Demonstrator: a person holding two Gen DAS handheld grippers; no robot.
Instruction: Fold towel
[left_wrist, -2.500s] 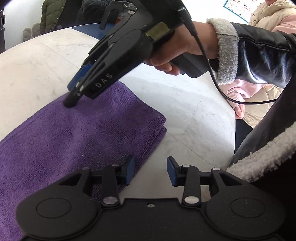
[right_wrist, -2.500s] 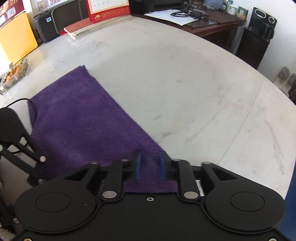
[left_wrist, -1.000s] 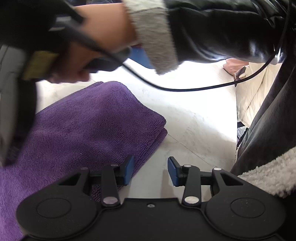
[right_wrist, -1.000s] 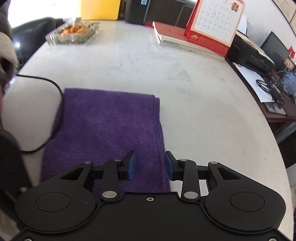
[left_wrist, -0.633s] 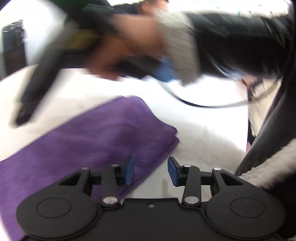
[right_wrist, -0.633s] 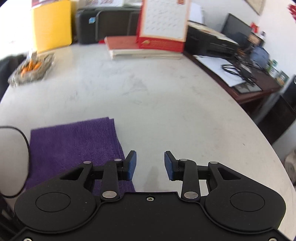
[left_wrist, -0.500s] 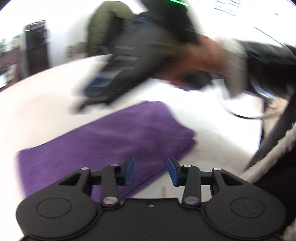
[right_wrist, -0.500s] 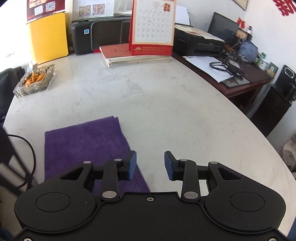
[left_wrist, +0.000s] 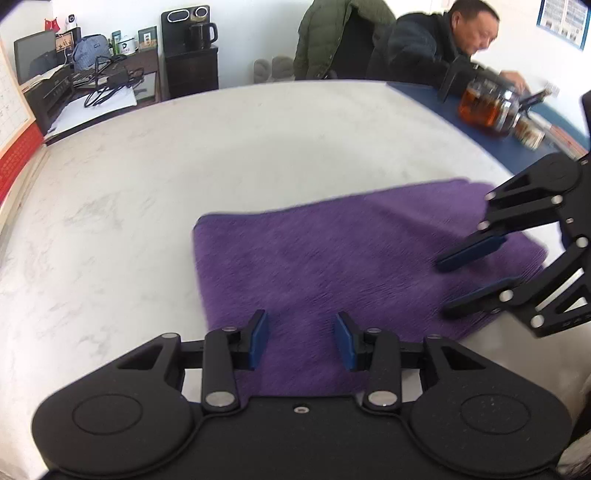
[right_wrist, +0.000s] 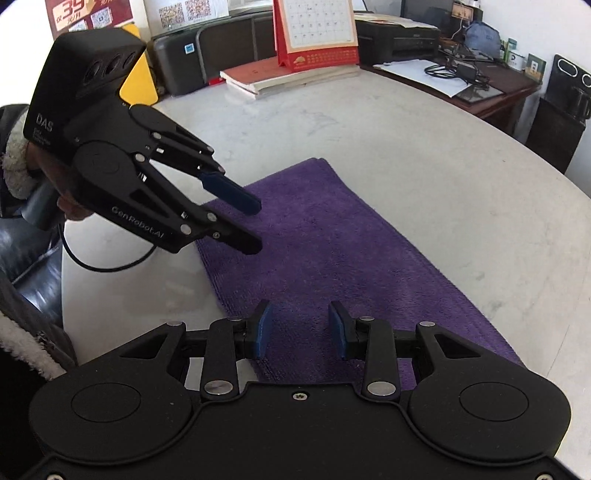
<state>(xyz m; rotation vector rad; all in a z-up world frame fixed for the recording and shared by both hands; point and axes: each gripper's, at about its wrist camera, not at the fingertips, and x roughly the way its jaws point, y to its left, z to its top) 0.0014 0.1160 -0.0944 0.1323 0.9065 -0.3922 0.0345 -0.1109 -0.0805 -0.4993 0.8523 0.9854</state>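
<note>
Right wrist view: nearest, the right gripper (right_wrist: 299, 330) hangs over one short end of the purple towel (right_wrist: 332, 251), jaws parted, nothing between them. The towel lies flat on the white table (right_wrist: 424, 166), already folded into a layered strip; its long axis runs away from this claw up and to the left. Farther along, the left gripper (right_wrist: 255, 225) hovers over the opposite end, also released and empty. Judgement: each claw is nearest its own end for the next fold.
</note>
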